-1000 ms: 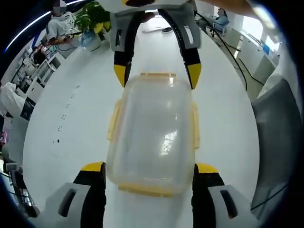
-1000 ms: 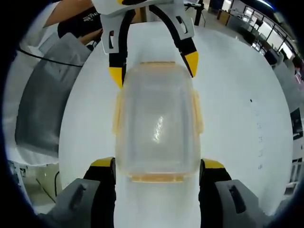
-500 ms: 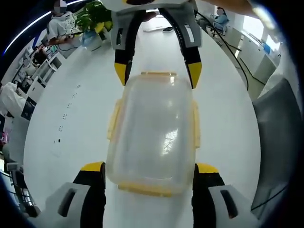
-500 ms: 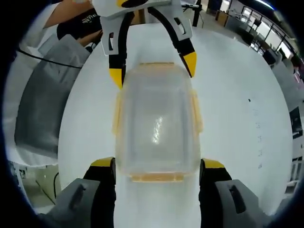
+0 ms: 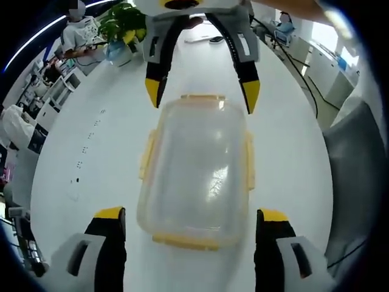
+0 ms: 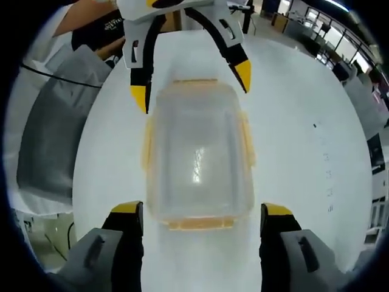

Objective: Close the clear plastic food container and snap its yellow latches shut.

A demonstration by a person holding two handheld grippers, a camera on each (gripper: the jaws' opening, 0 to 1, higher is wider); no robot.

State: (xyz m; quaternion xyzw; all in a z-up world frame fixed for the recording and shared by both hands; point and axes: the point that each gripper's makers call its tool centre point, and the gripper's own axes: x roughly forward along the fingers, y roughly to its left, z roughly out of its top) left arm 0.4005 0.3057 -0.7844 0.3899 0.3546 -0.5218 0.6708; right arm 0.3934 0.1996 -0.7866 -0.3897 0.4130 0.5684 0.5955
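A clear plastic food container with yellow latches (image 5: 197, 173) (image 6: 196, 161) sits lid-on in mid-table, hemmed at both ends by the yellow-tipped jaws of the left gripper (image 5: 191, 222) and the right gripper (image 6: 202, 214), both parted with gaps beside the walls. Bare white tabletop (image 5: 85, 164) (image 6: 304, 152) lies open along both long sides. A grey chair back (image 5: 355, 164) stands off the table's edge.

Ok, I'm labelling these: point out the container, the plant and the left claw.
container (image 5: 197, 170), left gripper view, lid centre
plant (image 5: 118, 24), left gripper view, leaves
left claw (image 5: 192, 216), left gripper view, between its tips
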